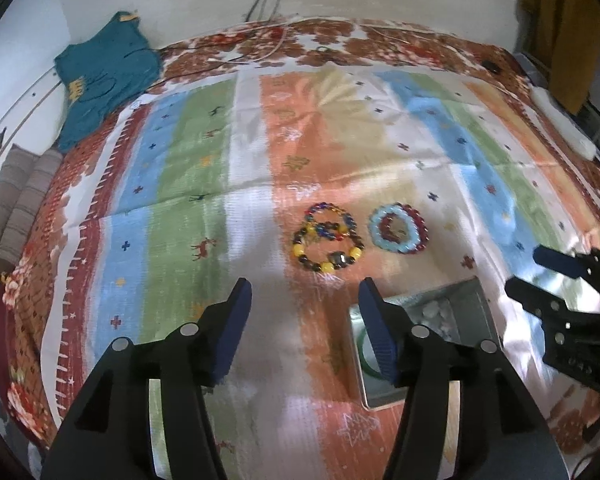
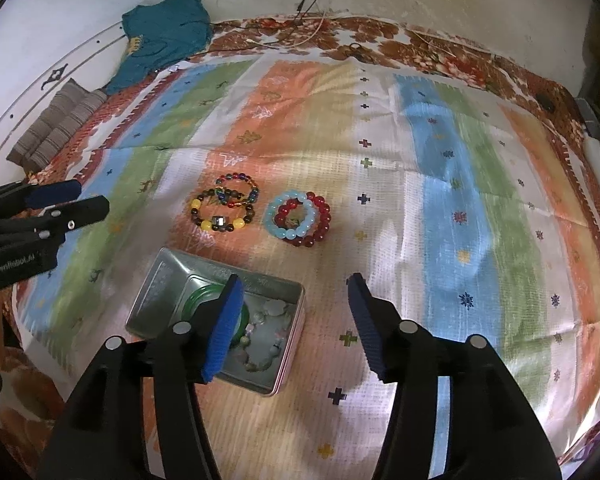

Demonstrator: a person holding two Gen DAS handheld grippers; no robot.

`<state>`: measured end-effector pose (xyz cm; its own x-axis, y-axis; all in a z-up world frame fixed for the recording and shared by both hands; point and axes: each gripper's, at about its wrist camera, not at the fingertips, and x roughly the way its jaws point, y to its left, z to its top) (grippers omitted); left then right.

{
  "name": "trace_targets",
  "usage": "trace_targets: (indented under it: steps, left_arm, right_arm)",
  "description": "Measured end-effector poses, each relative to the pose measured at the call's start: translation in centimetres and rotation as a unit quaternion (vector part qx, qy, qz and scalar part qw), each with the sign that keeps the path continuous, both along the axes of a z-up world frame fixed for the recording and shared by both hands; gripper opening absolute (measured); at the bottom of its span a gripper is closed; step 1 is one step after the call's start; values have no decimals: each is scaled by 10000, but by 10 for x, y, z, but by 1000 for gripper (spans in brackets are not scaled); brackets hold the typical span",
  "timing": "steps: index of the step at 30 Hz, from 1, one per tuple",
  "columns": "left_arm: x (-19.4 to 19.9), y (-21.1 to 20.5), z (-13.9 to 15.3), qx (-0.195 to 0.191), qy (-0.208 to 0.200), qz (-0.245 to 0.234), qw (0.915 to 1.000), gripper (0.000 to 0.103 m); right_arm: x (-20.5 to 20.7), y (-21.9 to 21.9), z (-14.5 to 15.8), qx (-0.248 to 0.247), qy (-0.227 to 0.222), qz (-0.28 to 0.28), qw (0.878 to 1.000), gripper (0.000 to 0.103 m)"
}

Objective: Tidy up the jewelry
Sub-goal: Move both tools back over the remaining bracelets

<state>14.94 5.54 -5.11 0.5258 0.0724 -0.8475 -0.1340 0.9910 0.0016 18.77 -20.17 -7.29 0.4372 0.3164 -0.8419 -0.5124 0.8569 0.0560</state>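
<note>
Bracelets lie in two small piles on the striped cloth (image 2: 440, 168), just beyond the tin. The left pile (image 2: 224, 204) has a dark bead ring with yellow beads and a silver charm, overlapped on its far side by a thinner multicoloured one. The right pile (image 2: 300, 218) is a pale blue bead ring lying on a dark red one. All lie flat, with no clear long axis. The open tin (image 2: 156, 280), its long side running near-left to far-right, holds a green bangle (image 2: 198, 296) and pale beads. The left gripper (image 1: 304, 332) hangs released, as does the right gripper (image 2: 294, 328), both holding nothing.
</note>
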Motion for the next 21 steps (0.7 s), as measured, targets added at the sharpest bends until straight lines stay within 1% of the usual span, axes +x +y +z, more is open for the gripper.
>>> trace_targets:
  steps: [5,10,13,16,17,21]
  left_arm:
    - [12,5,-2,-48,-14,162,9999,65]
    - [23,3,-7,33,70,114,9999,69]
    - [31,4,-10,105,108,83,9999,71]
    - [38,8,-13,45,137,143,9998,71]
    - [42,10,-14,22,151,168,9997,71]
    - [49,13,-17,75,187,208,9996,74]
  right_arm:
    - [7,4,-2,-23,38,-58,10000,65]
    - [13,8,-6,73,210,-98,9997,68]
    - [17,12,-8,-12,184,-124,9998,69]
    - [20,15,-10,-36,217,-133,9997,70]
    - [21,16,-10,-42,209,-129,9997,72]
    - [27,20,-14,-134,204,-137,9996,73]
